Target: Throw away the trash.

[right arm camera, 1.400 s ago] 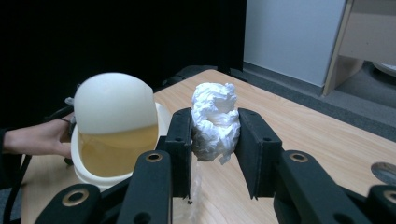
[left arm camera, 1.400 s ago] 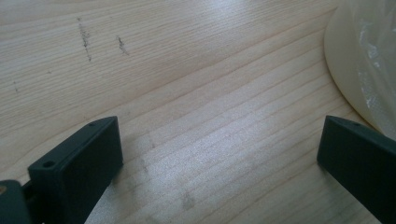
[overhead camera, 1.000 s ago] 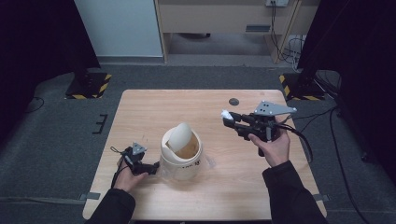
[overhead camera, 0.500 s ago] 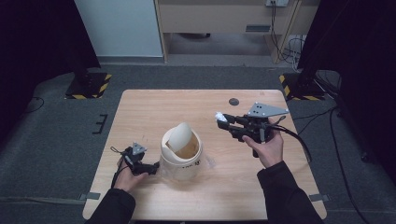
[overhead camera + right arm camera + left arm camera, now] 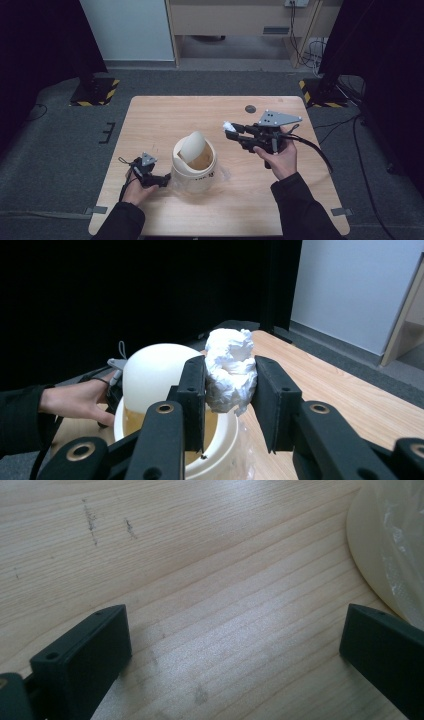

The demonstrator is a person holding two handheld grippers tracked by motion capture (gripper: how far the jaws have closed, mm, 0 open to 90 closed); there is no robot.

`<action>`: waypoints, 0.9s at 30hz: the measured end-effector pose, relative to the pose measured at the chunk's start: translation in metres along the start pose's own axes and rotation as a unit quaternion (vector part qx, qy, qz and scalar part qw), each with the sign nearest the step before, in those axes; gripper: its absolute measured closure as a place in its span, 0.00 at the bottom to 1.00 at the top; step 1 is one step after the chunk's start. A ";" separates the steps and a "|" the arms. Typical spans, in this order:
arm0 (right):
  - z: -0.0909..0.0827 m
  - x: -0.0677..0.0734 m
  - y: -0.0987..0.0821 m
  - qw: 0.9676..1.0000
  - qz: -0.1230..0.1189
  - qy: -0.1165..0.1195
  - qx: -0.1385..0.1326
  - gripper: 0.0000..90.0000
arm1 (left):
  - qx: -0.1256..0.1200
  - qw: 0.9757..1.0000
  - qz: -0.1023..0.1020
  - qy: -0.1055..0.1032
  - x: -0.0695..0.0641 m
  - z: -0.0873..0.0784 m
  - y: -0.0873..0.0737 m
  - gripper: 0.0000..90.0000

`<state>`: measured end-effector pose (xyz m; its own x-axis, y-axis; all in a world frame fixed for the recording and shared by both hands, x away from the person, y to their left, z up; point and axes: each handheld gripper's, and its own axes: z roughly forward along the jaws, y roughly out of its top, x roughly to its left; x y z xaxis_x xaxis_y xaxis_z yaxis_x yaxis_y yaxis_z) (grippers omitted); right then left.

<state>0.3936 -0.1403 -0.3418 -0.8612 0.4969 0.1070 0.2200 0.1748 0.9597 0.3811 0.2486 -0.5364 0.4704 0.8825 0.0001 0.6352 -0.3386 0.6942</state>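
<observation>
A cream bin (image 5: 194, 162) with a tilted swing lid stands on the wooden table (image 5: 165, 115), left of its middle. My right gripper (image 5: 231, 132) hovers to the right of the bin, jaws pointing left, shut on a crumpled white paper wad (image 5: 229, 126). In the right gripper view the wad (image 5: 227, 352) sits squeezed in my right gripper (image 5: 230, 387), just short of the lid (image 5: 150, 375). My left gripper (image 5: 162, 180) rests on the table at the bin's left side. Its jaws stand wide apart in the left gripper view (image 5: 237, 620), with bare wood between them and the bin wall (image 5: 370, 545) at right.
A small dark round spot (image 5: 250, 108) lies near the table's far edge. Clear plastic (image 5: 223, 172) sticks out at the bin's right base. Black stands on striped bases (image 5: 95, 90) (image 5: 320, 92) flank the table's far corners on the floor.
My right gripper has drifted a little to the left, nearer the bin, with the paper wad still in it. The left gripper has stayed where it was.
</observation>
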 end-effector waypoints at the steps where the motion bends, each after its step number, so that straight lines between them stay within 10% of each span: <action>1: 0.001 0.001 0.001 1.000 0.001 0.003 -0.002 0.75 | 0.000 1.000 0.000 0.000 0.000 0.000 0.000 0.00; 27: 0.044 0.022 -0.047 0.996 0.016 0.047 0.074 0.74 | 0.000 1.000 0.000 0.000 0.000 0.000 0.000 0.00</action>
<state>0.3841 -0.1003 -0.3954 -0.8908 0.4226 0.1668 0.3064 0.2878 0.9073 0.3811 0.2486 -0.5365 0.4704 0.8824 0.0000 0.6352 -0.3386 0.6942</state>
